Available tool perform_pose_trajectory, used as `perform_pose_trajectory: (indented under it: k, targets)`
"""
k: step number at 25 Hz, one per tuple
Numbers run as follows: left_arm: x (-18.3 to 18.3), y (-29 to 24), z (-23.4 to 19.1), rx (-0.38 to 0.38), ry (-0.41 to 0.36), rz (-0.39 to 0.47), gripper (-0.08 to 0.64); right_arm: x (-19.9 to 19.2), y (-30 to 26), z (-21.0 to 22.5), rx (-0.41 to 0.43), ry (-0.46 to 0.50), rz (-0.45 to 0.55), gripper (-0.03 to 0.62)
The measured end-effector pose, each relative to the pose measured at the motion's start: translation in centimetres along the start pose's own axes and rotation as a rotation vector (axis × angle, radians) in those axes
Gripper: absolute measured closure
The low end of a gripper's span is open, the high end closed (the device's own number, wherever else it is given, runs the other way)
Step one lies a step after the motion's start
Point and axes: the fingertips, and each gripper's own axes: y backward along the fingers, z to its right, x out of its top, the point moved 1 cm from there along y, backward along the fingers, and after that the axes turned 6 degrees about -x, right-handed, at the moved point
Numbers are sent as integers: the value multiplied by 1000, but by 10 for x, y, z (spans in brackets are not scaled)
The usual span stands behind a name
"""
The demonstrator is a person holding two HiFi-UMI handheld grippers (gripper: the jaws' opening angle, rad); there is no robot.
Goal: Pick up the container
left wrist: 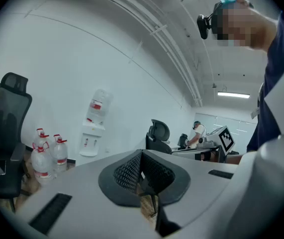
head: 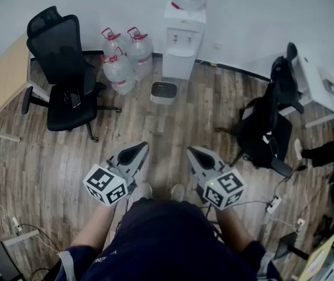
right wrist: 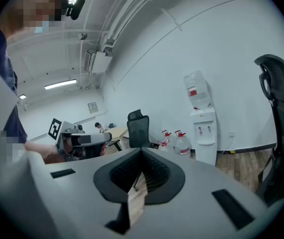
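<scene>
A small grey-and-white open container (head: 164,92) stands on the wooden floor in front of the water dispenser (head: 181,43). It is well ahead of both grippers and does not show in either gripper view. My left gripper (head: 140,149) and right gripper (head: 193,152) are held side by side at waist height and point toward it. Both are shut with nothing between the jaws. The left gripper view shows its black pads (left wrist: 132,172) pressed together. The right gripper view shows the same of its pads (right wrist: 151,171).
Three large water bottles (head: 124,58) stand left of the dispenser. A black office chair (head: 67,81) and a wooden desk (head: 3,81) are at the left. Another black chair (head: 269,127) with a bag and a white table (head: 319,86) are at the right. Cables (head: 278,201) lie on the floor.
</scene>
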Motion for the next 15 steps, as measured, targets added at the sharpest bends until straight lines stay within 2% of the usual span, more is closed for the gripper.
perform_pose_trajectory:
  k: [9,15]
  targets:
    - [-7,-5,9,6,6,-4,535,0,8,7,1,-35,21,575]
    - [-19,-18,18,30,19,-13,535,-16,20,25,21,-52,-20,575]
